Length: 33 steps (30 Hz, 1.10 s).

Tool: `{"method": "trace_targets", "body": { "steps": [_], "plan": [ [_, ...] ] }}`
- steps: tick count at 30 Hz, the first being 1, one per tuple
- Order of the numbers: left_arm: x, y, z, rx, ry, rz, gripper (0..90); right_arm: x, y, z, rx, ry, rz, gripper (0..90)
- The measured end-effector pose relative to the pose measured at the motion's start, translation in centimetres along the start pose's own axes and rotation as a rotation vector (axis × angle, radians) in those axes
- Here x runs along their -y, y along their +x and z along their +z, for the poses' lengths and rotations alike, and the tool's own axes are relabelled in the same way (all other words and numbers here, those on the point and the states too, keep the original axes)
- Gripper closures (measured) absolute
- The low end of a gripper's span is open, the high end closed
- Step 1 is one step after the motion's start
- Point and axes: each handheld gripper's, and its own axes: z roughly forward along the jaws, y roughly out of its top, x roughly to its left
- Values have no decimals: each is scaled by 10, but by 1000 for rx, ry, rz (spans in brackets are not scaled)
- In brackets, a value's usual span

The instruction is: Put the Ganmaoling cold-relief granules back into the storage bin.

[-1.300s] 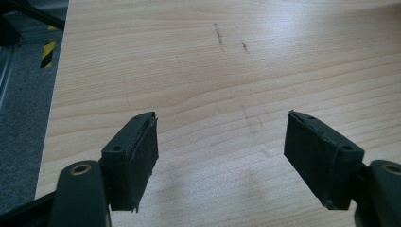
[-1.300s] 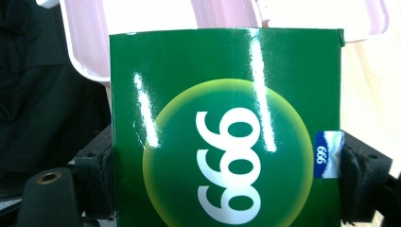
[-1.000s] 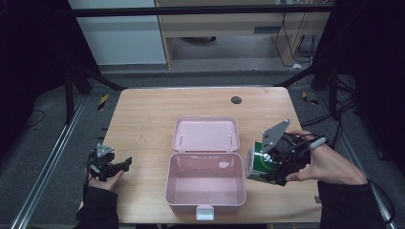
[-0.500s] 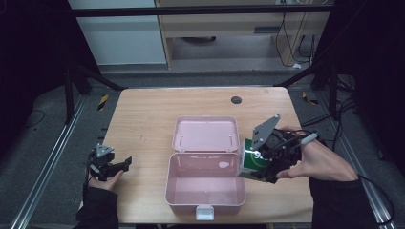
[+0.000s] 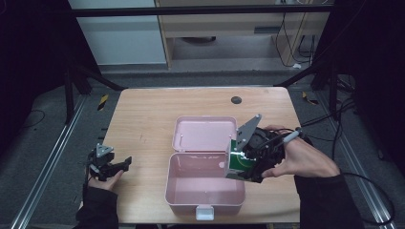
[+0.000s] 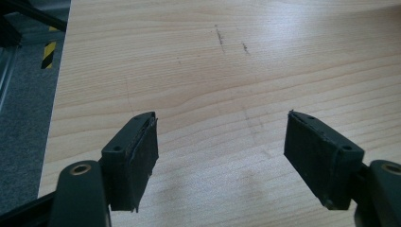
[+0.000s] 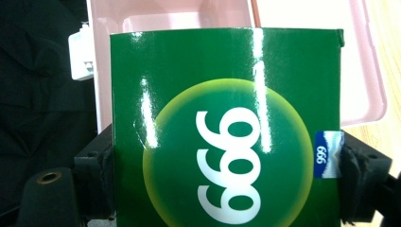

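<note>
Pink box (image 5: 204,205) open, green carton (image 5: 240,164) in right tongs (image 5: 248,164)

Got a glossy green box (image 7: 227,137) with a yellow-green circle and white "999" pinched between my right fingers (image 7: 361,182), one pad on each side. It's hanging over the right edge of the open pink case (image 5: 205,191), lid flat behind.

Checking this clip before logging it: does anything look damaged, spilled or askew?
Nothing stands out. The open pink plastic box sits squarely on the wooden table, and the green carton is held evenly in the right gripper. The left gripper is open over bare wood.
</note>
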Motion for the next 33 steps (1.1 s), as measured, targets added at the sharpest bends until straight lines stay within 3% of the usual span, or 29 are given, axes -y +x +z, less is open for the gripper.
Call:
{"method": "trace_targets", "body": {
  "steps": [10, 33],
  "plan": [
    [0, 0, 0, 1, 0, 0, 258, -18, 4, 12, 0, -5, -23, 163],
    [0, 1, -1, 1, -3, -2, 258, -28, 9, 48, -21, 46, -103, 162]
  ]
}}
